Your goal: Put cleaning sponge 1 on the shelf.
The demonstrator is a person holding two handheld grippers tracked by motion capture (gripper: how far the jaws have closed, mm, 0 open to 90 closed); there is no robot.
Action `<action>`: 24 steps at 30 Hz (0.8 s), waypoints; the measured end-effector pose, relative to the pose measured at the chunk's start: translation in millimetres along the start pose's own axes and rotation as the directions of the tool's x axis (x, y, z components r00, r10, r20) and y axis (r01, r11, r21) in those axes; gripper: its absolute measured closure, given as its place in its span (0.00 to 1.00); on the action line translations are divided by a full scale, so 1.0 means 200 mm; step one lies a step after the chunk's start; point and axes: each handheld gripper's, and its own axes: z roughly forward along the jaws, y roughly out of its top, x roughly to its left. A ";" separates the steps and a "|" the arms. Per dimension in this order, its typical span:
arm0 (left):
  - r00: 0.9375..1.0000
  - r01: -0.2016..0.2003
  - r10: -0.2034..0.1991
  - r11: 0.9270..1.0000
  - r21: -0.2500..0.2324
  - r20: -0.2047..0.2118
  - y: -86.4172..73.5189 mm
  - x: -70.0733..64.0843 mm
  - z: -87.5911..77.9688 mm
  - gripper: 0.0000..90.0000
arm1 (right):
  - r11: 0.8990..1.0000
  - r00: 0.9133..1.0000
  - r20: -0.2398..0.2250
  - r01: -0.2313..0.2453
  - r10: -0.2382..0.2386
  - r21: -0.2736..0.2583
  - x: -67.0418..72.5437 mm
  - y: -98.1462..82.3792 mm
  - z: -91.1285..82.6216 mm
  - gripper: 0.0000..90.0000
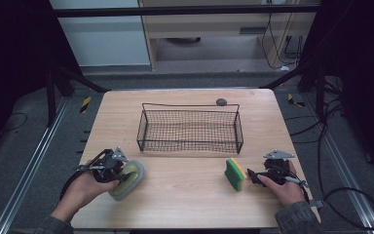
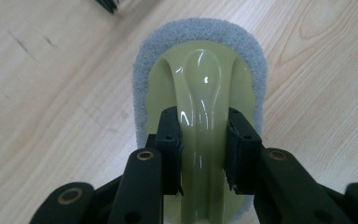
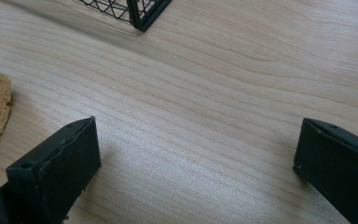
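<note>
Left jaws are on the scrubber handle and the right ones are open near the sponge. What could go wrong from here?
1. The left gripper pinches the scrubber by its glossy, rounded handle; it could slip or twist out when lifted.
2. The basket has tall wire walls; a low carry could snag the scrubber's grey pad on the rim.
3. The right gripper is open over bare table, with the sponge off to one side; closing now would likely miss it.

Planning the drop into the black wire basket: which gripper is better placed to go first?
Left. The left gripper is already shut on the pale green handle of the grey-padded scrubber. The right gripper is open over bare wood, beside the green and yellow sponge.
</note>
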 end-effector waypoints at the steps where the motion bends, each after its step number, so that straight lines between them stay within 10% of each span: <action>1: 1.000 -0.001 0.001 1.000 -0.019 -0.014 0.00 0.00 -0.02 0.78 | 1.000 1.000 -0.001 -0.001 0.001 0.000 0.00 0.00 0.00 0.01; 24: 0.972 -0.133 0.105 0.983 -0.124 -0.212 0.19 0.12 -0.27 0.78 | 1.000 1.000 -0.002 0.001 -0.001 -0.002 0.00 0.00 0.00 0.00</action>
